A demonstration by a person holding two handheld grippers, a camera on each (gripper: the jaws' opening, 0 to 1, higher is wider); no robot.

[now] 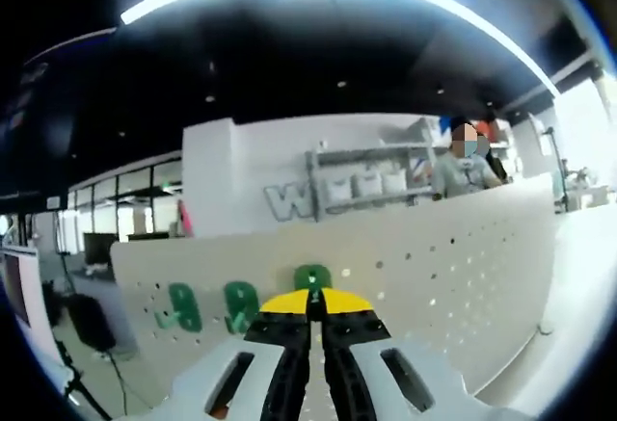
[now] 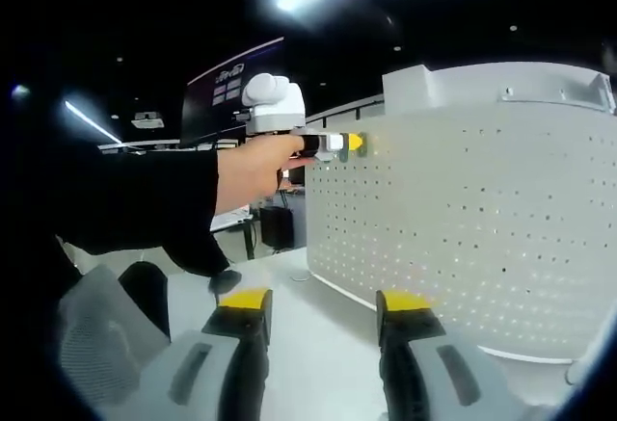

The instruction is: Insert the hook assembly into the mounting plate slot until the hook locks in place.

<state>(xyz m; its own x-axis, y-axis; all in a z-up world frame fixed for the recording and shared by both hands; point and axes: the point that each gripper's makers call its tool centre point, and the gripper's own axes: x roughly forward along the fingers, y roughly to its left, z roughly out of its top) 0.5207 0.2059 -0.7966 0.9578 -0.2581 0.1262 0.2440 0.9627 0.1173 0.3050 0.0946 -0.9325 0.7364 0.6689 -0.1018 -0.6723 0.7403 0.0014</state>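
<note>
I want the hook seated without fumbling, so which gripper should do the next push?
Left. The left gripper is shut at the pegboard beside the green hooks; the right gripper hangs open, well back.

An upright white perforated pegboard panel (image 1: 453, 267) carries the things; in the right gripper view it (image 2: 482, 219) curves across the picture, dotted with rows of small holes. Three green plastic hooks hang on its face in a row: one at the left (image 1: 183, 307), one in the middle (image 1: 240, 305), and one (image 1: 311, 277) just above yellow tong tips.
</note>
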